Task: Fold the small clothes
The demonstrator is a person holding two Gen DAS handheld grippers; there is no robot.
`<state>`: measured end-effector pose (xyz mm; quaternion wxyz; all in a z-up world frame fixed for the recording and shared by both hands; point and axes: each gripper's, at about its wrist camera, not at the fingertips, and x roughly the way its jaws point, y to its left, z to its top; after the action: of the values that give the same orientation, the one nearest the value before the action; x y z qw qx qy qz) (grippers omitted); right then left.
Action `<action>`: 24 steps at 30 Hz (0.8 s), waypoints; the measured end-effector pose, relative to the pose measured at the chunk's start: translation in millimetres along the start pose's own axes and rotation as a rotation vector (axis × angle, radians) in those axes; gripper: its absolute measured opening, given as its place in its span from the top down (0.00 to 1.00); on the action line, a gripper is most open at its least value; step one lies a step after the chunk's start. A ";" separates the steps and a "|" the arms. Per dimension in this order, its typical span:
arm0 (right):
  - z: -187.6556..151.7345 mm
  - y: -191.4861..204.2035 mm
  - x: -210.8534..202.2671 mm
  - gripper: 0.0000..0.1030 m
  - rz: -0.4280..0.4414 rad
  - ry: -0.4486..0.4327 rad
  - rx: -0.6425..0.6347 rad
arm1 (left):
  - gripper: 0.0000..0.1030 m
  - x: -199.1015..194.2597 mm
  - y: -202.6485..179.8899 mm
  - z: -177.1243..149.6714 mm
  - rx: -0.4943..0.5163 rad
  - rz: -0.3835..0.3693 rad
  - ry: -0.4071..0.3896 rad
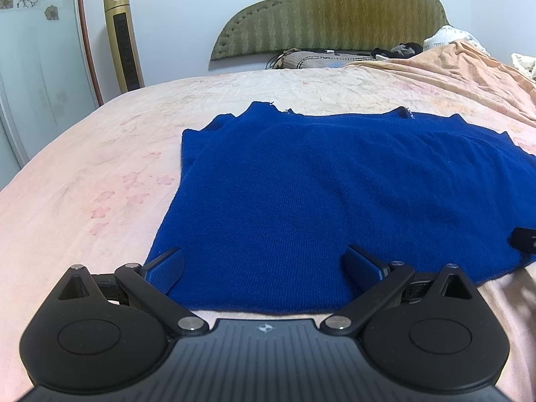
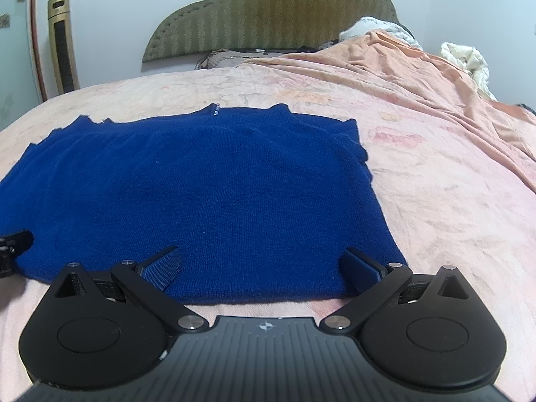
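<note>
Blue sweater [image 1: 335,181] lies flat on the pink bed sheet [image 1: 83,174]. Left gripper [image 1: 264,269] is at its near hem with fingers wide apart, holding nothing. Right gripper [image 2: 261,268] is likewise spread open at the hem.

a wide bed [image 1: 100,167] in pink floral sheets meets a scalloped olive padded headboard [image 1: 335,10]; a gold tower fan [image 1: 122,37] stands by the pale wall [image 1: 160,6].

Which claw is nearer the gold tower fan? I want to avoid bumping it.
Left. The left claw sits at the blue sweater's near hem on the fan's side; the right claw sits at the hem's other end, farther from it.
</note>
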<state>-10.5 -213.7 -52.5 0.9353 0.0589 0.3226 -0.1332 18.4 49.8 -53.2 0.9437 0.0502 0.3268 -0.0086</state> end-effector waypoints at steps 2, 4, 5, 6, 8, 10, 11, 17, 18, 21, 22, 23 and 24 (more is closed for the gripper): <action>0.0 -2.1 -5.8 0.00 -0.006 -0.003 0.022 | 0.00 0.0 1.3 0.4 -0.002 -0.006 0.004; -0.9 -4.9 -12.6 0.00 -0.005 -0.013 0.047 | 0.00 -0.5 1.3 0.8 -0.001 -0.008 0.007; -1.1 -6.7 -15.1 0.01 0.000 -0.018 0.061 | 0.00 -0.7 1.4 0.9 0.000 -0.008 0.007; -1.4 -8.6 -18.1 0.01 0.001 -0.020 0.077 | 0.00 -1.0 1.4 0.8 0.002 -0.008 0.007; -1.3 -11.6 -23.0 0.01 -0.007 -0.025 0.101 | 0.00 -1.8 1.1 0.6 0.003 -0.008 0.006; -0.5 -12.8 -27.7 0.01 -0.015 -0.035 0.106 | 0.00 -1.7 1.5 0.4 0.002 -0.008 0.004; 0.1 -12.8 -29.3 0.01 -0.016 -0.040 0.101 | 0.00 -1.7 1.5 0.2 0.001 -0.008 0.004; 6.0 1.3 -33.2 0.01 -0.030 -0.083 -0.003 | 0.00 -3.2 1.0 -1.0 0.005 -0.003 0.000; 6.2 4.4 -33.4 0.01 -0.041 -0.088 -0.022 | 0.00 -3.9 1.5 -0.4 0.008 -0.004 0.001; 6.9 11.0 -32.3 0.01 -0.042 -0.094 -0.059 | 0.00 -10.6 8.4 4.2 0.036 -0.012 -0.005; 7.2 12.2 -32.7 0.01 -0.036 -0.095 -0.063 | 0.00 -12.4 12.5 6.7 0.047 -0.006 -0.015; 7.5 12.6 -33.6 0.01 -0.030 -0.098 -0.068 | 0.00 -13.7 18.7 9.9 0.067 -0.012 -0.025; 8.0 12.7 -34.4 0.01 -0.024 -0.104 -0.074 | 0.00 -15.0 28.2 14.1 0.072 -0.009 -0.039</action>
<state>-28.2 -195.9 -24.6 0.9507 0.0134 0.2789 -0.1352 16.7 76.2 -30.4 0.9474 0.0825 0.3081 -0.0255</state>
